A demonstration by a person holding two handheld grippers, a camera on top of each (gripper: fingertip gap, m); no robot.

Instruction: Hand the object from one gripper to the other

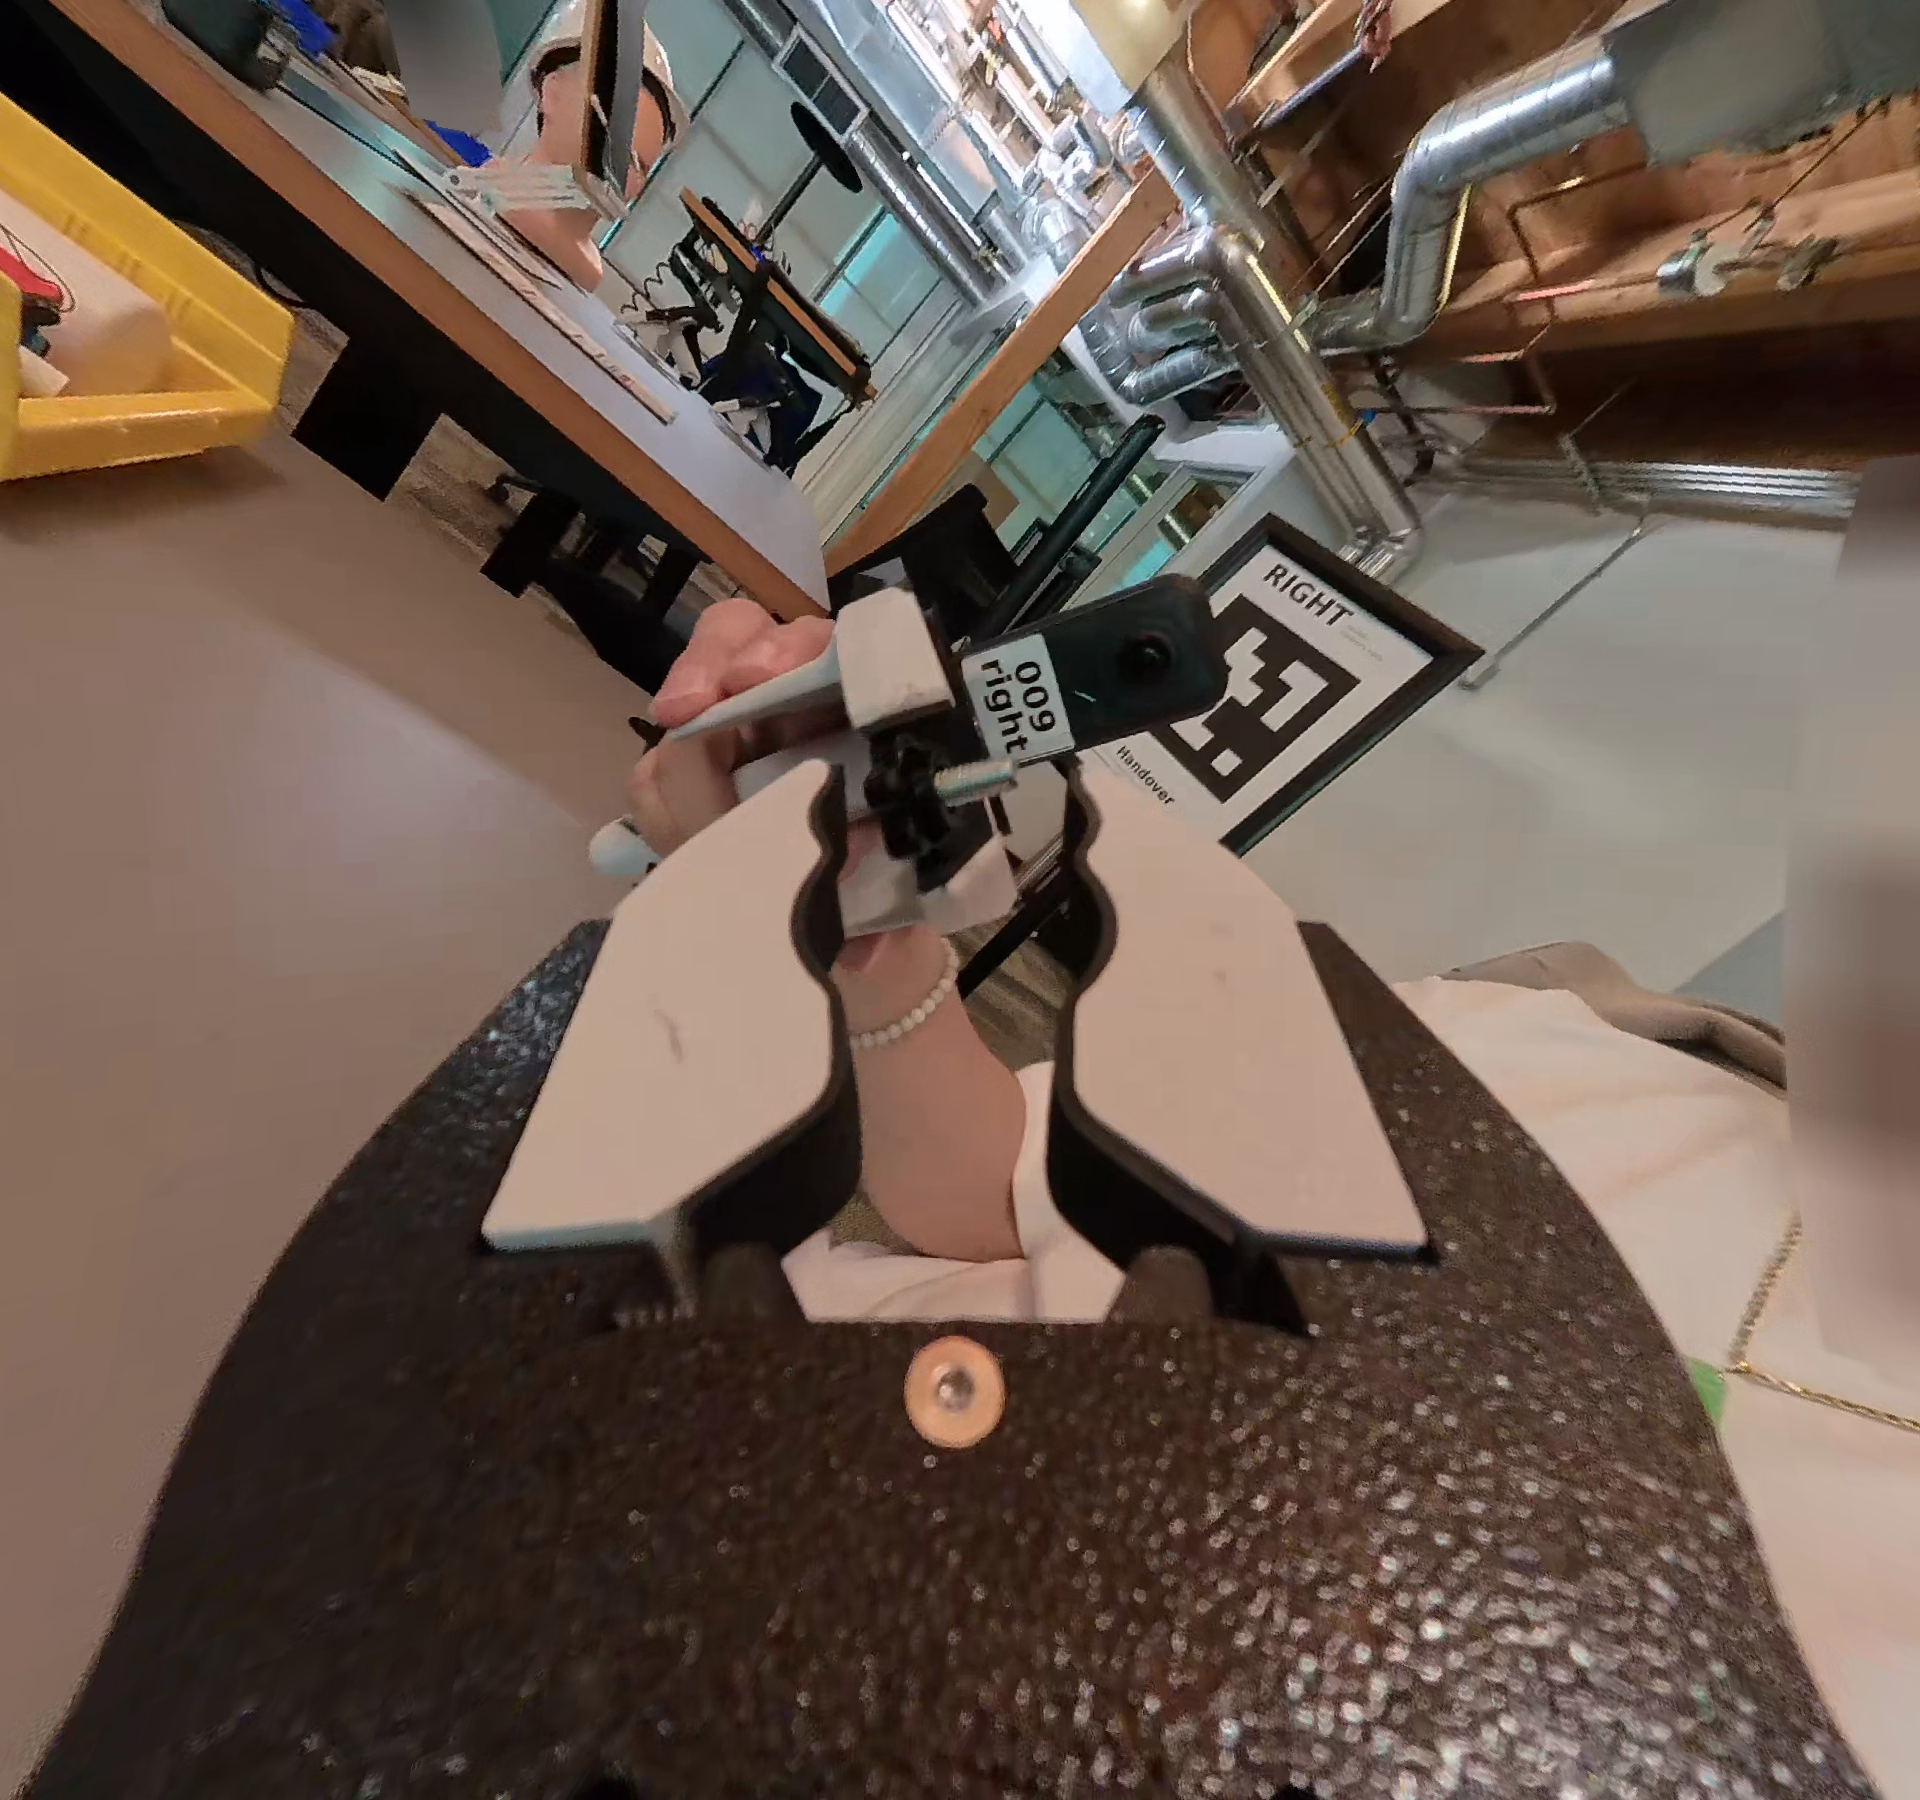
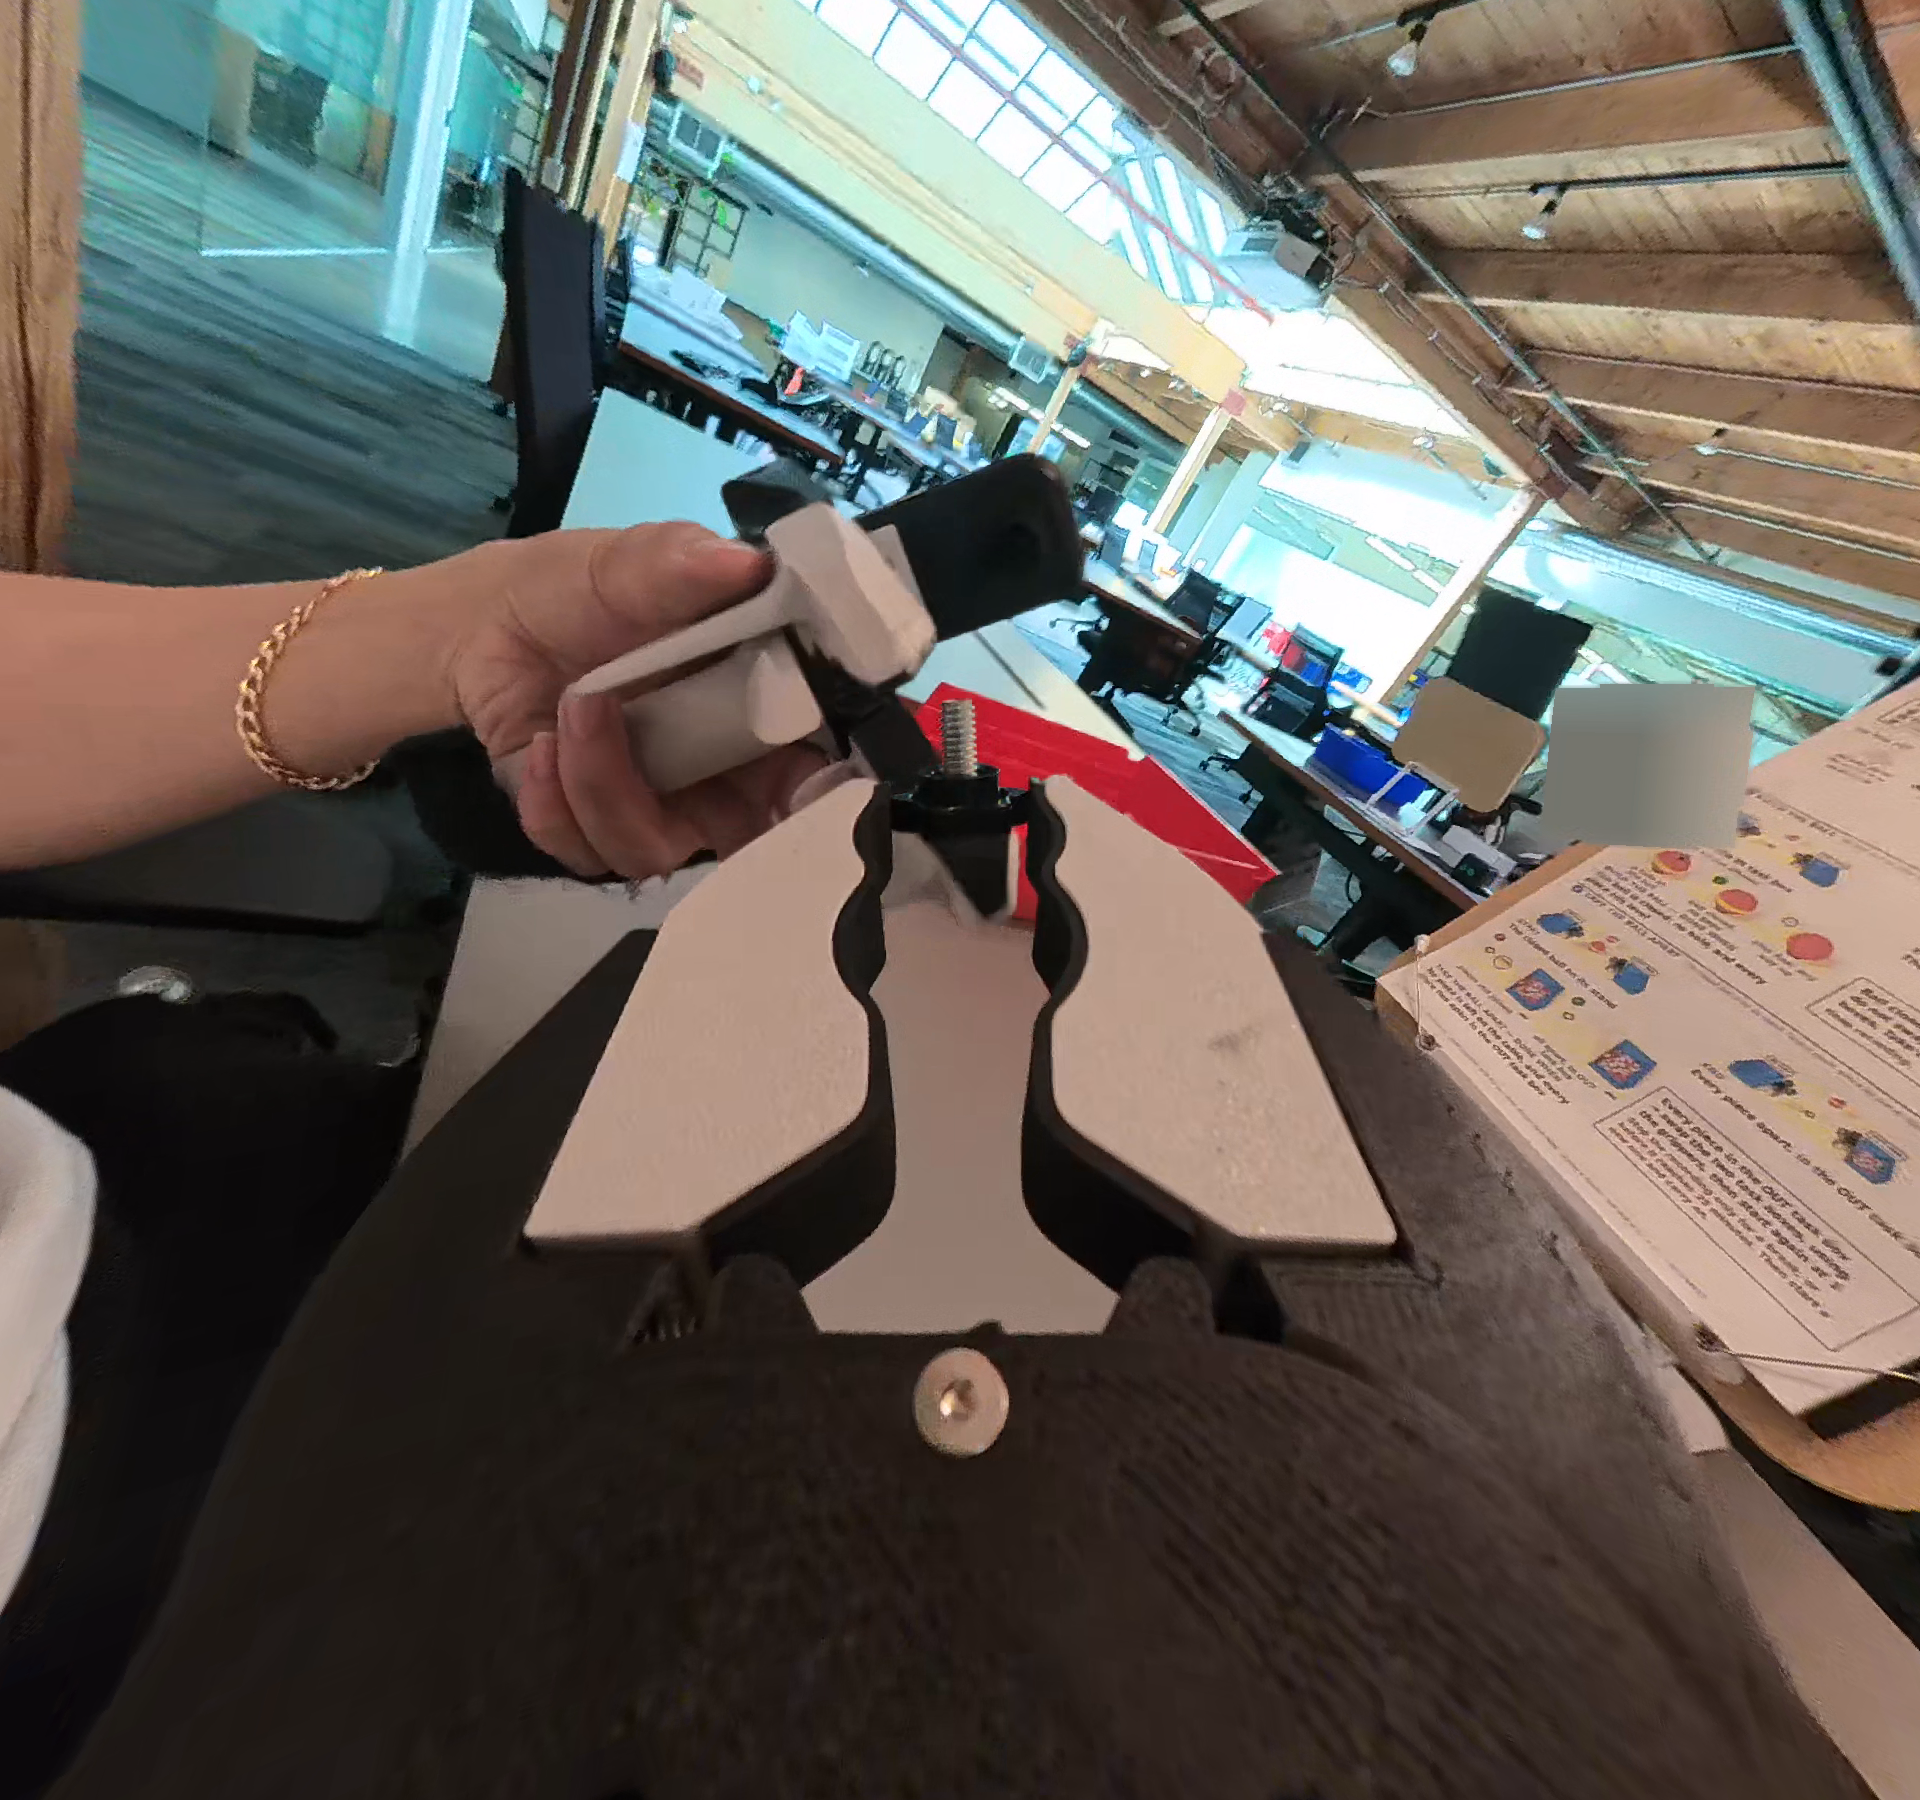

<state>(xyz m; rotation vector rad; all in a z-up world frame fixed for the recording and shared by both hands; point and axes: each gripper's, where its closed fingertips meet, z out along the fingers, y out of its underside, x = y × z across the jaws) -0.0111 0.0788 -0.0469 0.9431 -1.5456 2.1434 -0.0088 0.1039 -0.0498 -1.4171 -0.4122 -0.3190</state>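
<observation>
While clamped at the right gripper [image 2: 961,815] tips, black knob with threaded stud [image 2: 958,782] upright in right wrist view; same knob sideways between left gripper [image 1: 940,820] tips, grip there unclear. Left view only: yellow bin [image 1: 156,400], contents indistinct. Right view only: red bin [image 2: 1081,763].

Daylit hall, wide-angle feeds, both usable from my station.

Right wrist view: brightest source is the skylight strip [image 2: 997,77] above and beyond the right gripper [image 2: 951,851]; it blows out to near white. Left wrist view: softer, even light, glints speckle the dark body behind the left gripper [image 1: 945,851]. I see strong fisheye bending toward all edges, with beams and ducts [image 1: 1455,192] curving. Nearest foreground is soft; the floor left of the right gripper smears. Grey mosaic patches are overlays. Shadows faint.
</observation>
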